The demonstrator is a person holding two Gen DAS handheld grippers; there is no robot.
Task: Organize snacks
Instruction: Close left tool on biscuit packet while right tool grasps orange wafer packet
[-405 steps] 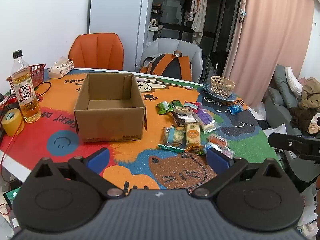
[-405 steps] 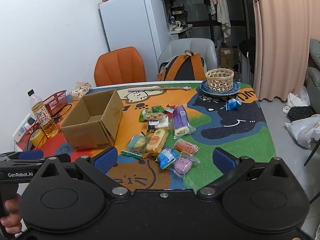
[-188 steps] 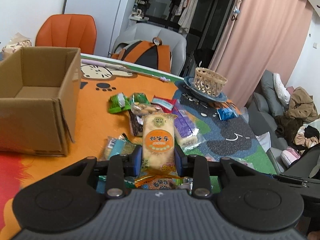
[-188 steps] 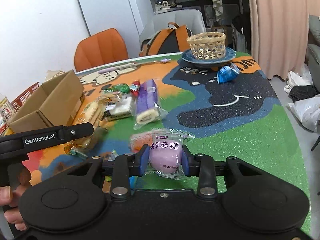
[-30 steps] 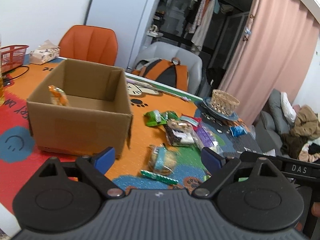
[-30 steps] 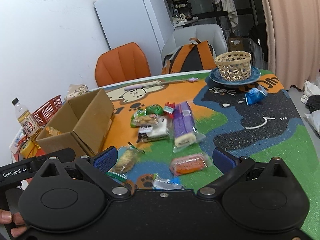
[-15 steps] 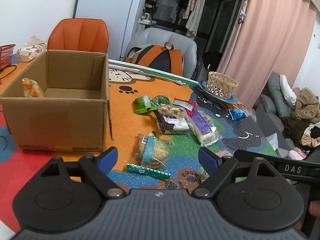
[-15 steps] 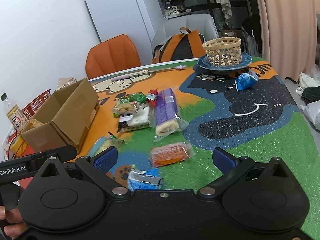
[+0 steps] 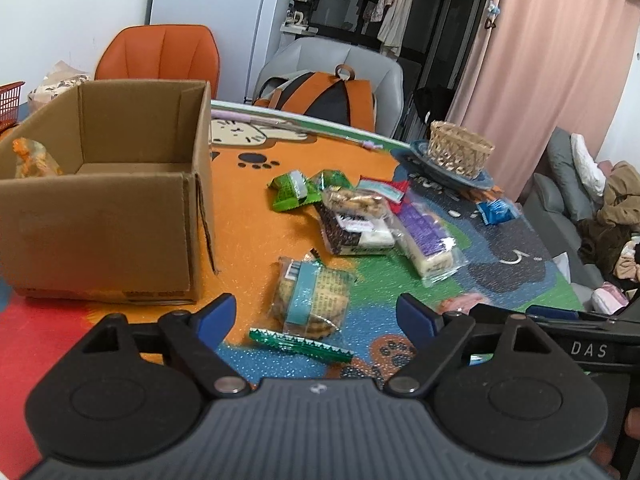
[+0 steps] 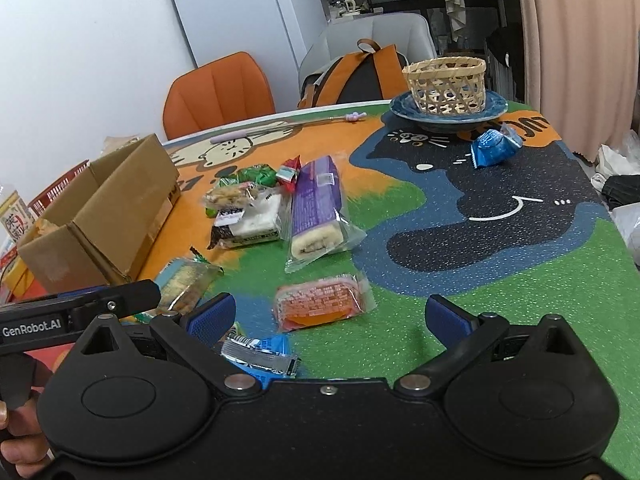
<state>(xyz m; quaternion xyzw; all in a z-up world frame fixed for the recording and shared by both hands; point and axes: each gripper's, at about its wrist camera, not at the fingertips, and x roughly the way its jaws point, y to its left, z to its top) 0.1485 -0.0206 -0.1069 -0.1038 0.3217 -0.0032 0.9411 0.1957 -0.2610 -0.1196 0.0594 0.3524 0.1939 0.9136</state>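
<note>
Hovering both grippers over the cartoon-cat table mat [image 10: 520, 280]. Items noted from largest down.

Cardboard box [image 9: 104, 208]: open top, plain brown, ahead and to the left of my left gripper [image 9: 316, 314]. One orange-patterned snack pack [image 9: 34, 160] leans inside against its left wall.

Purple roll-cake pack [image 10: 316, 208]: long clear wrapper, purple print, cream-coloured cake end towards me. Lies well ahead of my right gripper [image 10: 330, 318], slightly left of centre.

Dark brown-and-white bar pack [image 10: 248, 222]: flat, just left of the roll cake, with a clear bag of nut brittle [image 10: 232, 194] resting on its far end.

Biscuit pack with teal band [image 9: 310, 300]: clear wrapper, round biscuits showing. It sits on the mat between the fingers of my left gripper, untouched by either pad. Those jaws are wide and closing.

Orange-red cake pack [image 10: 320, 306]: clear wrapper, printing on top, lying just ahead of my right gripper and between its fingers. Jaws wide apart, nothing gripped.

Blue foil pack [image 10: 260, 356]: crumpled, at the base of my right gripper's left finger.

Green wrapped candies [image 9: 296, 190]: two small packs, far side of the pile.

Thin green strip packet [image 9: 300, 346]: lying crosswise close under my left gripper.

Another blue pack [image 10: 494, 146] lies apart, far right, near the woven basket [image 10: 446, 84].
</note>
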